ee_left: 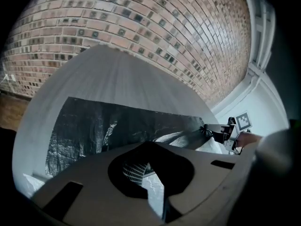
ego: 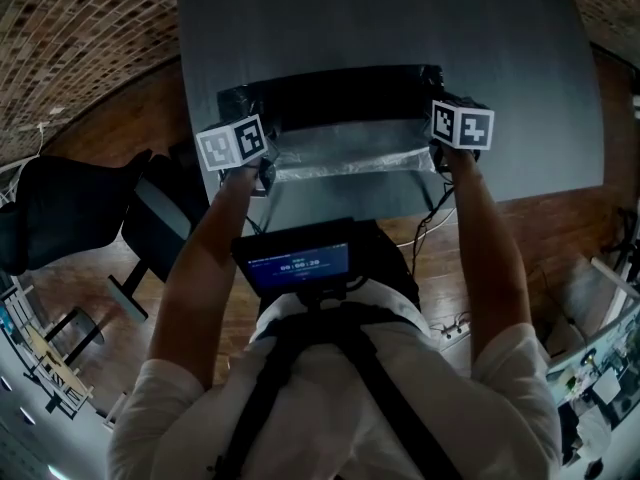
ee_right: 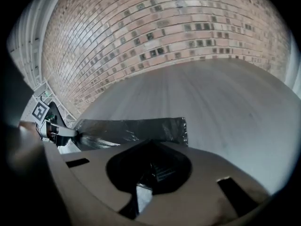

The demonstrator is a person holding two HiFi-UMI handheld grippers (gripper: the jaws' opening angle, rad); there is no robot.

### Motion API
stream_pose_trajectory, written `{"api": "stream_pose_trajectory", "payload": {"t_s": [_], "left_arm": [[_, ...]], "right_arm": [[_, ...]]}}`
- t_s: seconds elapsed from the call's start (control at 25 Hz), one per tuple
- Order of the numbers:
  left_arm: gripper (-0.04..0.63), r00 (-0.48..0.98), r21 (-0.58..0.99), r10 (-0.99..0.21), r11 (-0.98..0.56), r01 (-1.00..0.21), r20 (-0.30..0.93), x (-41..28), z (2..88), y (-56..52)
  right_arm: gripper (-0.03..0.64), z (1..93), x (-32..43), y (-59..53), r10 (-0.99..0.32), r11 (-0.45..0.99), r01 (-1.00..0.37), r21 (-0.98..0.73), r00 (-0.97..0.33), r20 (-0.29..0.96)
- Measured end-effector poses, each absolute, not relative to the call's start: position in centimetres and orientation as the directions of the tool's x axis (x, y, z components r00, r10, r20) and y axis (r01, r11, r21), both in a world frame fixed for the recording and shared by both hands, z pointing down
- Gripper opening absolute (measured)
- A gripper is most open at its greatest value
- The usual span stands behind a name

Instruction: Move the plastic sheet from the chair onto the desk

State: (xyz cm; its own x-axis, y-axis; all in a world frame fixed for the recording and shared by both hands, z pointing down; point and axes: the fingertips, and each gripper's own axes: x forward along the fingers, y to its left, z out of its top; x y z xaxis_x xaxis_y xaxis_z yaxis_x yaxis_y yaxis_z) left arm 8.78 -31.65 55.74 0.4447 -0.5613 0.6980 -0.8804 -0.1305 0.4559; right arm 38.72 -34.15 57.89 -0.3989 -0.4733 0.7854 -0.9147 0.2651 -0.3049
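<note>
Plastic sheet [ego: 340, 98] lies mostly on the tabletop [ego: 400, 28]; our left gripper [ego: 265, 175] and right gripper [ego: 441, 160] are closed on its near corners; only releasing seems left.

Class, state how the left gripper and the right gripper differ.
The left gripper grips the plastic sheet's left end, the right gripper its right end. The left gripper's marker cube is turned counter-clockwise in the head view, the right gripper's cube clockwise. Both are shut on the sheet, holding it stretched over the desk.
</note>
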Motion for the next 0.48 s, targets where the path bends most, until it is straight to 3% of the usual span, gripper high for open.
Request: {"api": "stream_pose_trajectory", "payload": {"t_s": [0.2, 0.48], "left_arm": [[0.006, 0.363, 0.344, -0.568, -0.146, -0.927, 0.738, 6.0, 55.7, -31.5], [0.006, 0.217, 0.272, -0.619, -0.004, -0.962, 0.755, -0.2, 55.7, -31.0]], "right_arm": [[0.0, 57.7, 38.8, -34.4, -0.502, 0.275, -0.902, -0.332, -0.43, 0.751], [0.0, 57.9, 40.0, -34.5, -0.509, 0.246, -0.928, -0.279, -0.369, 0.778]]}}
